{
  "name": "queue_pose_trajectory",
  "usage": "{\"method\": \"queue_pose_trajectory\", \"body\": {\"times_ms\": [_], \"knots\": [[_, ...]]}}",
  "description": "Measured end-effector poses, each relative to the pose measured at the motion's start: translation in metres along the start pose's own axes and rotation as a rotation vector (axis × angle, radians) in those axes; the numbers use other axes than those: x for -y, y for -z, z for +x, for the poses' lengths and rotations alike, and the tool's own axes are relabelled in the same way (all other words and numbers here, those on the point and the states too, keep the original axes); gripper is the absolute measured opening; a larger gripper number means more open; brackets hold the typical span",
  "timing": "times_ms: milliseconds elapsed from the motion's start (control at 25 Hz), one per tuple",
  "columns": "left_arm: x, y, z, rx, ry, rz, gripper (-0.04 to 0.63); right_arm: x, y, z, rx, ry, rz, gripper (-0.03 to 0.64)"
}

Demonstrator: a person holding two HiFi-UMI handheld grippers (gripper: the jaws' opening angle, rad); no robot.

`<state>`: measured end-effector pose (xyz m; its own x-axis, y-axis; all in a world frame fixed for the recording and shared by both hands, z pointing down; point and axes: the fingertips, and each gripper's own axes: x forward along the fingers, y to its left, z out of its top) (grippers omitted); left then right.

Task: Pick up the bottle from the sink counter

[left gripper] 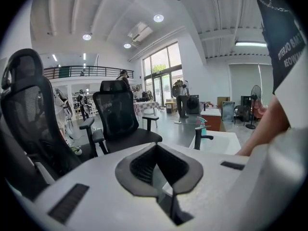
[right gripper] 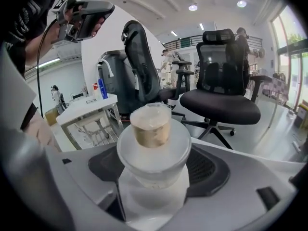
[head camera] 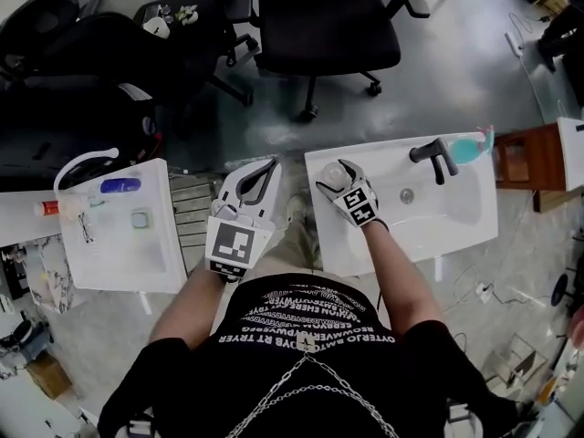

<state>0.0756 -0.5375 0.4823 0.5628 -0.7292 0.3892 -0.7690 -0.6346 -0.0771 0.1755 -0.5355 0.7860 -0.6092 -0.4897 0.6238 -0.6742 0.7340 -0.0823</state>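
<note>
Stage: the approach looked complete, and the grasp itself was not yet made.
Bottle: the bottle, pale with a tan top, stood upright on the near left corner of the sink counter, left of the basin and well apart from the tap.
Right gripper: the right gripper was placed around the bottle, one jaw on each side. The jaws were spread wide, and the dark pads did not seem to press on the bottle's body; on its left side a dark gap was visible.
Left gripper: the left gripper was held in the gap to the left of the sink counter, over the floor. Its jaws were together at the tips, with nothing between them.
Done: reaching the bottle and lining up the jaws around it, in my judgement.
Left to do: closing the jaws on the bottle and lifting it from the counter. This was the main part of the task.
Estimate: about half of the way, judged from how things stood.
</note>
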Motion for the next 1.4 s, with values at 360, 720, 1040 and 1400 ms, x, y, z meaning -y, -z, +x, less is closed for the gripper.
{"method": "queue_pose_trajectory", "body": {"times_ms": [360, 720, 1040, 1400], "knots": [[-0.007, -0.001, -0.019, 0.001, -0.039, 0.035, 0.005, 0.002, 0.004, -0.008, -0.037, 0.021, 0.033, 0.336], [0.012, -0.006, -0.034, 0.019, -0.028, 0.035, 0.006, -0.005, -0.023, -0.07, -0.008, 0.007, 0.043, 0.336], [0.038, -0.017, -0.042, 0.05, -0.018, 0.048, 0.005, -0.018, -0.076, -0.13, 0.027, -0.01, -0.009, 0.337], [0.06, -0.029, -0.054, 0.083, -0.015, 0.053, 0.005, -0.039, -0.135, -0.2, 0.034, -0.05, 0.005, 0.337]]}}
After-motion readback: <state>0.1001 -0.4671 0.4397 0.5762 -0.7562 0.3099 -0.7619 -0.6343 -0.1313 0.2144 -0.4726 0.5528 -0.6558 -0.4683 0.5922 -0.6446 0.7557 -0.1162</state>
